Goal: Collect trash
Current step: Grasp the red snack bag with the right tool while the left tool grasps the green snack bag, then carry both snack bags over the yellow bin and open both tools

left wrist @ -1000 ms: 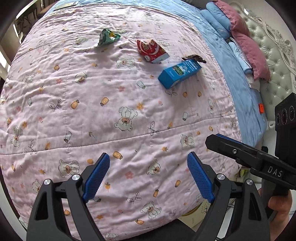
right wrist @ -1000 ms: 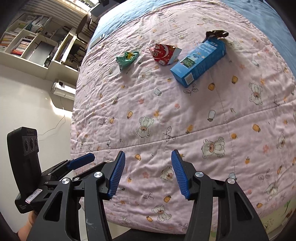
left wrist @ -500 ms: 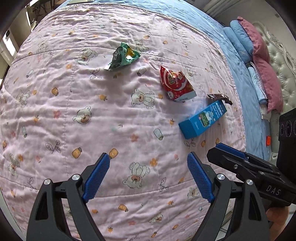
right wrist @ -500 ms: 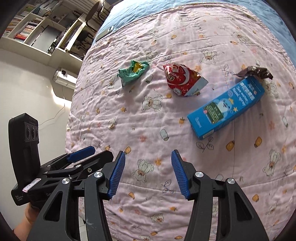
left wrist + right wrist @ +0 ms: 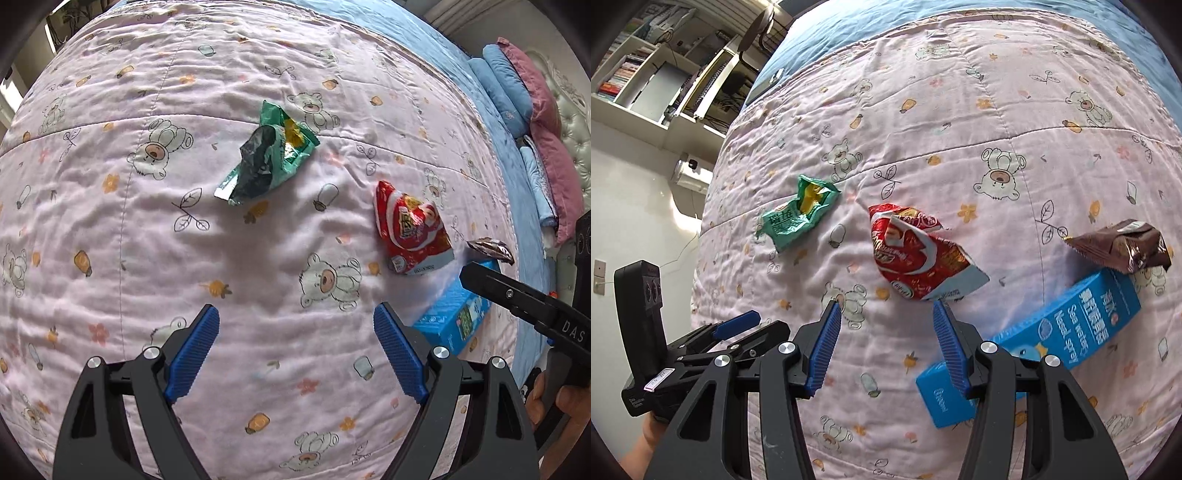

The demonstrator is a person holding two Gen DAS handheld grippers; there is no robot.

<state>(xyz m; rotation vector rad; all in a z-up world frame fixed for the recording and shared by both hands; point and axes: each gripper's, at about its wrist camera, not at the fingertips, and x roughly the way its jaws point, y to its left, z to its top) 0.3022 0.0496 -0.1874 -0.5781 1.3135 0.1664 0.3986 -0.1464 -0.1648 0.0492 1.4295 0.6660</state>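
Blue-padded left hand-held gripper (image 5: 295,354) hovers agape over quilt (image 5: 258,236).

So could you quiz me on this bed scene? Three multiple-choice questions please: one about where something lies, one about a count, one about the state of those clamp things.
1. Where does the brown wrapper lie?
A. at the far end of the blue nasal spray box
B. on the green wrapper
C. on the pillows

2. How many pieces of trash lie on the pink quilt?
A. two
B. four
C. six

3. What state are the left gripper and right gripper in?
A. both open and empty
B. both shut
C. one holds a wrapper

Answers: 1 A, it sits by the box's far end. 2 B, green wrapper, red wrapper, brown wrapper, box. 3 A, quilt shows between each pair of pads.
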